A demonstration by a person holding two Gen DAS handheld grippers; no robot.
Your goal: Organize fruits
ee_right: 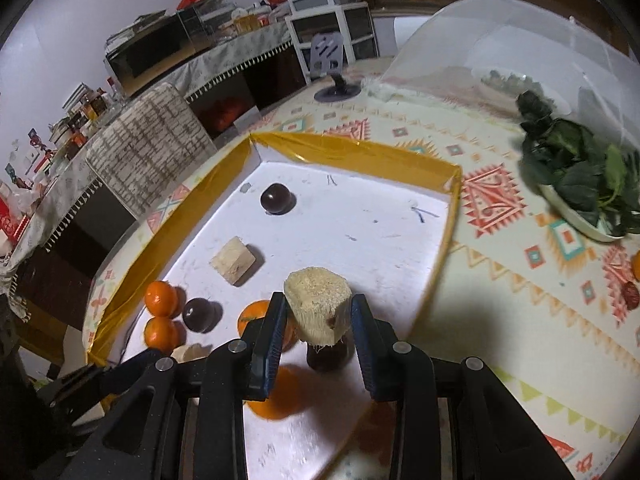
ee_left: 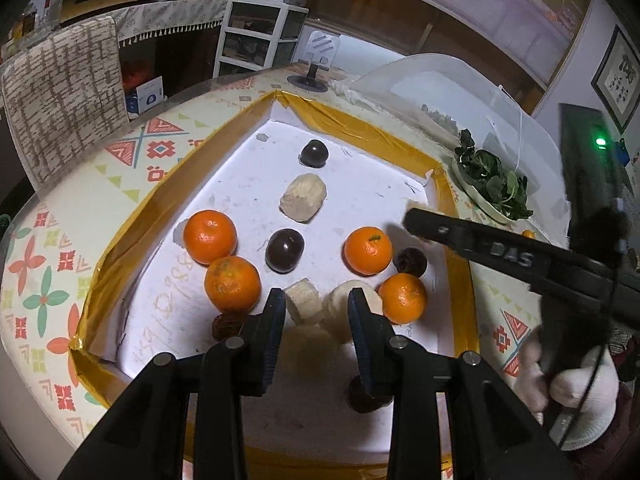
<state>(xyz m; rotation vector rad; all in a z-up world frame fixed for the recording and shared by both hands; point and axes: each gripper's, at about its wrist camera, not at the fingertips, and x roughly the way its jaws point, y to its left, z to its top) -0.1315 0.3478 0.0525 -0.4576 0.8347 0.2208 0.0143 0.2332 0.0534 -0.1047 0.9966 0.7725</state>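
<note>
Our right gripper [ee_right: 316, 320] is clamped on a pale sugarcane chunk [ee_right: 318, 308], held above the white tray [ee_right: 360, 216] (yellow-taped rim). Our left gripper [ee_left: 316, 316] hangs with jaws apart over two more chunks, possibly touching neither, beside the tangerines [ee_left: 232, 284].

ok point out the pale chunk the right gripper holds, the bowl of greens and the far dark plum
pale chunk [ee_right: 318, 304], right wrist view, fibrous top
bowl of greens [ee_right: 576, 184], right wrist view, leaves
far dark plum [ee_right: 276, 199], right wrist view, centre
</note>
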